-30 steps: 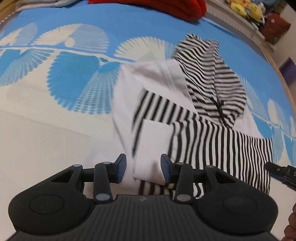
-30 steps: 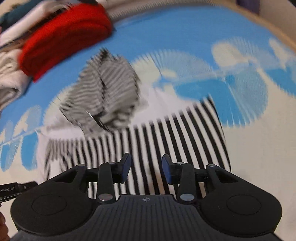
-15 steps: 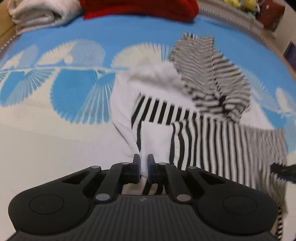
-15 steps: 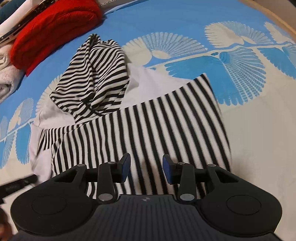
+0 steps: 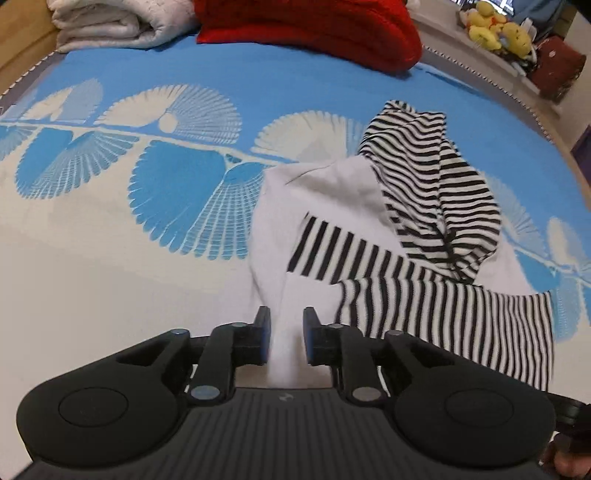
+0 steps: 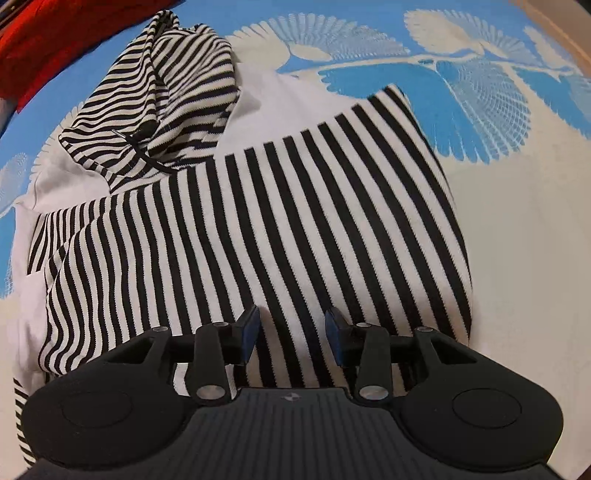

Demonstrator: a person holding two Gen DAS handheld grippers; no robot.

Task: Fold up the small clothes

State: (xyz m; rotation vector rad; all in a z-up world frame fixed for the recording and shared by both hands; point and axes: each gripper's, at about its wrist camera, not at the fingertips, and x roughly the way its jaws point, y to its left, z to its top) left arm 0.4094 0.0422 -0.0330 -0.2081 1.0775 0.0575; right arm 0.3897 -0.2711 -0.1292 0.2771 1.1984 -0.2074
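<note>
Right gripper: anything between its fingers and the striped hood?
Only the hoodie's own striped body lies between the right gripper and the hood, per the right wrist view.

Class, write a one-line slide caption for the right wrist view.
Open right gripper poised over a black-and-white striped hoodie spread on a blue patterned bedspread.

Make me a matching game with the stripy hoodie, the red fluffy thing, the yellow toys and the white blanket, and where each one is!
Things:
1. black-and-white striped hooded top
2. red knitted garment
3. yellow plush toys
4. folded white quilted blanket

Places (left wrist view):
A. far left corner of the bed
B. on a ledge beyond the bed, far right
C. spread on the blue-and-cream patterned bedspread, right in front of the grippers
D. far edge of the bed, middle

Pairs: 1-C, 2-D, 3-B, 4-A
</note>
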